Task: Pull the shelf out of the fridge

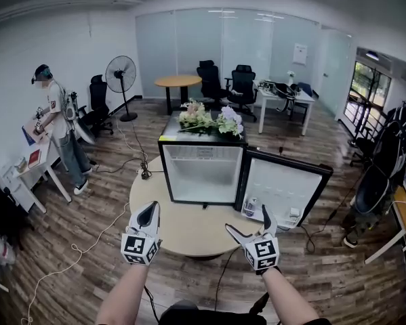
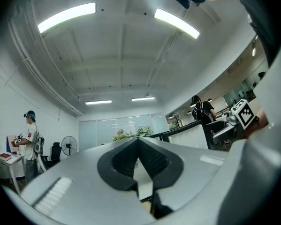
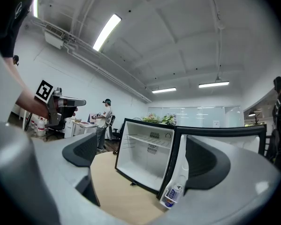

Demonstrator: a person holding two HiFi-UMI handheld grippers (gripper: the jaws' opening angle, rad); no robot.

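Sitting in its slot high inside the open fridge (image 1: 163, 175), the shelf (image 3: 149, 141) had neither of the tongs on it.

It was a thin, pale wire rack that ran level across the white interior, just under the ceiling, with bare floor below it. The fridge stood on a round table (image 1: 182, 230), door (image 1: 284, 188) swung out to the right, flowers (image 1: 209, 119) on top. Both tongs hung at the table's near edge, well apart from the shelf: the left gripper (image 1: 147, 214) with jaws pressed together on nothing, the right gripper (image 1: 249, 221) spread wide and empty, pointing at the hinge side. From overhead the rack was barely a faint line. From the left tongs, their own body hid the fridge's interior.
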